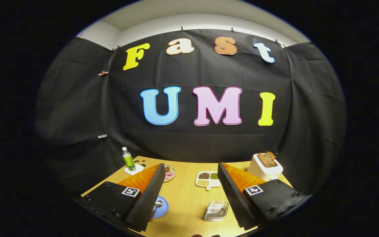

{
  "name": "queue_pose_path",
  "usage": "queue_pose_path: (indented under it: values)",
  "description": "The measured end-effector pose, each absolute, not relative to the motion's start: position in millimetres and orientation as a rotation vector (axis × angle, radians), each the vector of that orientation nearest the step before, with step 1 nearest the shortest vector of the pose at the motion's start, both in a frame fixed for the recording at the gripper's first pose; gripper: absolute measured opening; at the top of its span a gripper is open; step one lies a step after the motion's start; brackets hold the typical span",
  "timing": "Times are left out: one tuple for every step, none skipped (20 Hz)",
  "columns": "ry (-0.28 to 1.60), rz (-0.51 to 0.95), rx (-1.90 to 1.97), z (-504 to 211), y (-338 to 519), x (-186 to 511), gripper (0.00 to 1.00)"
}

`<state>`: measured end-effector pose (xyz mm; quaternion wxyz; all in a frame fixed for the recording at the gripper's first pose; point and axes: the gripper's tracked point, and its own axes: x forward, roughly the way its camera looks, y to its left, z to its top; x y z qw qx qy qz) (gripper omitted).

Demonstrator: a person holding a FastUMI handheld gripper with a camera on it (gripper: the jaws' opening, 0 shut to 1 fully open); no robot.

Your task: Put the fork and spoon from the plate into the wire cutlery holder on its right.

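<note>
The tongs (189, 171) hang above the wooden counter (183, 197) with their fingers spread wide, nothing held between them. Beside the left finger lies the blue plate (162, 208), partly hidden behind it, with the bowl of a spoon (157, 204) showing on it; the fork I cannot make out. The wire cutlery holder (216, 211) sits between the fingers, nearer the right one. Beyond the fingertips stand a divided tray of beans (208, 179), a small dish (169, 172), a green-labelled bottle (128, 160) and a white toaster (264, 166) with bread.
</note>
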<state>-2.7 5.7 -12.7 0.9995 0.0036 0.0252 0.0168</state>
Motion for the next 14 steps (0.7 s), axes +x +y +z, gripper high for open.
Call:
queue_pose_path:
  values:
    - [0.056,0.037,0.004,-15,7,-3,0.99]
    - [0.051,0.034,0.004,-15,8,-4,0.99]
    - [0.049,0.027,0.007,-15,8,-3,0.99]
    - [0.055,0.028,0.015,-19,12,-2,0.99]
    - [0.064,0.034,0.024,-23,16,0,0.99]
    - [0.075,0.040,0.029,-27,20,2,0.99]
    - [0.088,0.046,0.031,-31,25,4,0.99]
    - [0.100,0.050,0.031,-36,29,6,0.99]
    - [0.110,0.056,0.033,-39,34,8,0.99]
    - [0.119,0.063,0.038,-43,39,11,0.99]
    - [0.132,0.074,0.043,-49,46,14,0.99]
    - [0.148,0.085,0.045,-57,54,18,0.99]
    - [0.172,0.093,0.038,-66,61,22,0.99]
    - [0.197,0.102,0.030,-77,68,25,0.99]
